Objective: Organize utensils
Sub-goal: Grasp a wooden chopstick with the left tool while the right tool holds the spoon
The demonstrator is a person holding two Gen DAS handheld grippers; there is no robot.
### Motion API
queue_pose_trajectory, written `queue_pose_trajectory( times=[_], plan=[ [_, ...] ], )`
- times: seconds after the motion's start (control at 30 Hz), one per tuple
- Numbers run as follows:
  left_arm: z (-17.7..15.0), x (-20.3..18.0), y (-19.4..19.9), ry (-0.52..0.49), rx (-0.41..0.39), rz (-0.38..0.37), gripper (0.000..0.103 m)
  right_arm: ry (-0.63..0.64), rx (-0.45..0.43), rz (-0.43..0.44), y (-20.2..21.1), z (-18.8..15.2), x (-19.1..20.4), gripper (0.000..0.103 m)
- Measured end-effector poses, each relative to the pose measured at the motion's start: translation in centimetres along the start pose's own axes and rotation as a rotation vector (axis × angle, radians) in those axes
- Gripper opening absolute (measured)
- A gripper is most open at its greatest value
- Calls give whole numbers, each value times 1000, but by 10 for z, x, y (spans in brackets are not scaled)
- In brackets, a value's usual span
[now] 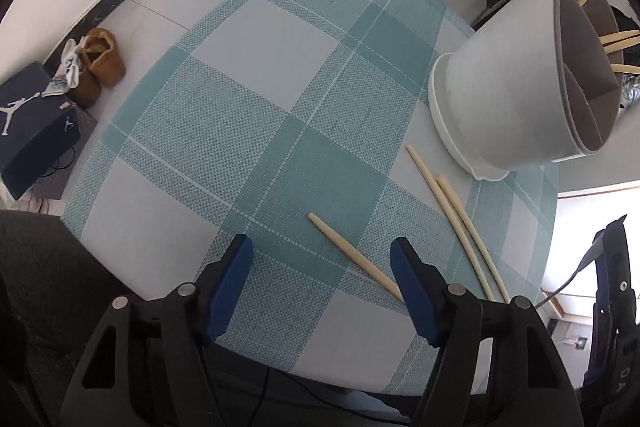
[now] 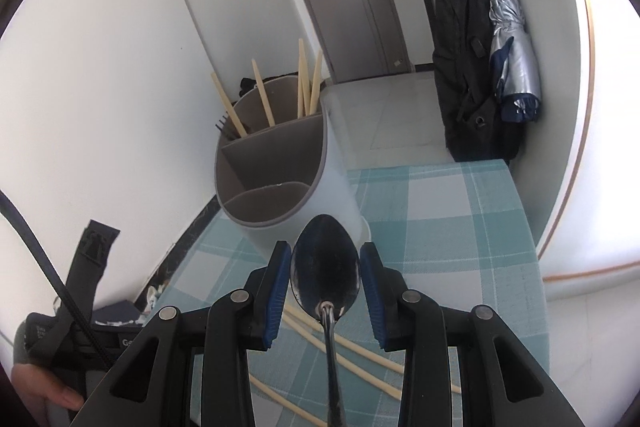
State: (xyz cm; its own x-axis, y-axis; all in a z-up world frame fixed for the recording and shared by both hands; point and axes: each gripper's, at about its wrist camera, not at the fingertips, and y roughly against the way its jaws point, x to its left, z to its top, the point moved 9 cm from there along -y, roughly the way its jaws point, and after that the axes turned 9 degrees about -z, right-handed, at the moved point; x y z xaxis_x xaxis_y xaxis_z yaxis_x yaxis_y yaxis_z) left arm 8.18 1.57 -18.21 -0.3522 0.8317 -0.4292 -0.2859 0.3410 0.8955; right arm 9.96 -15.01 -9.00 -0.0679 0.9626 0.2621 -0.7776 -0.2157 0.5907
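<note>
Left wrist view: left gripper (image 1: 322,253), blue ribbed pads spread, nothing pinched, above a woven teal-and-white plaid tablecloth (image 1: 248,75). Three tapered pale chopsticks (image 1: 354,255) lie loose near a white plastic utensil holder (image 1: 500,99) with grey dividers. Navy shoebox (image 1: 28,131), white Jumpman logo.

Right wrist view: right gripper (image 2: 326,269) pinching a glossy metal spoon (image 2: 325,267) by its bowl, handle trailing back. Holder's rear compartment carries upright chopsticks (image 2: 304,83); front compartments bare.

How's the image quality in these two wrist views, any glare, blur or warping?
Left wrist: sharp, strong fisheye bowing the checked tablecloth; bright washed-out patch at the right edge. Right wrist: sharp, curved walls, spoon bowl dark and reflective, dark corners in both.
</note>
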Motion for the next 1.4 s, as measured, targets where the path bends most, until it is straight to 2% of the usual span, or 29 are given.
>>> queue_pose_trajectory(
  times=[0.07,0.17,0.23,0.33,0.4,0.5,0.57,0.63,0.77,0.83,0.9,0.97,1.1,1.2,1.3,1.4],
  plan=[
    [0,2,0,19,-12,40,52,-8,-7,-9,2,1,-2,34],
    [2,3,0,43,-24,110,44,-17,-1,-30,-1,-1,-6,34],
    [3,-1,-4,36,-23,144,44,-28,3,-35,-2,-1,-9,34],
    [4,-10,-12,-36,-20,247,44,-26,-16,-69,-2,-2,-12,34],
    [3,-11,-13,-52,-28,279,43,-39,-24,-86,-2,-2,-17,34],
    [1,-8,-10,-19,-41,280,35,-64,-26,-93,-1,1,-26,34],
    [-1,-10,-9,-23,-41,273,16,-79,-36,-93,1,4,-31,34],
    [2,-10,-11,-25,-32,276,16,-73,-41,-91,3,5,-31,34],
    [4,-6,-14,2,-24,214,16,-76,-42,-77,5,7,-30,34],
    [3,-9,-17,-15,-9,210,16,-89,-42,-67,6,8,-31,34],
    [2,-13,-21,-45,10,226,22,-103,-39,-53,7,9,-30,34],
    [2,-18,-27,-80,31,240,32,-110,-44,-43,11,12,-28,34],
    [2,-21,-28,-85,5,265,36,-110,-84,-34,23,20,-26,34],
    [3,-23,-28,-78,-13,260,27,-118,-103,-33,30,24,-29,34],
    [1,-29,-29,-66,-29,243,12,-133,-111,-34,34,26,-34,34],
    [2,-32,-30,-52,-62,229,6,-145,-121,-37,38,29,-39,34]
  ],
)
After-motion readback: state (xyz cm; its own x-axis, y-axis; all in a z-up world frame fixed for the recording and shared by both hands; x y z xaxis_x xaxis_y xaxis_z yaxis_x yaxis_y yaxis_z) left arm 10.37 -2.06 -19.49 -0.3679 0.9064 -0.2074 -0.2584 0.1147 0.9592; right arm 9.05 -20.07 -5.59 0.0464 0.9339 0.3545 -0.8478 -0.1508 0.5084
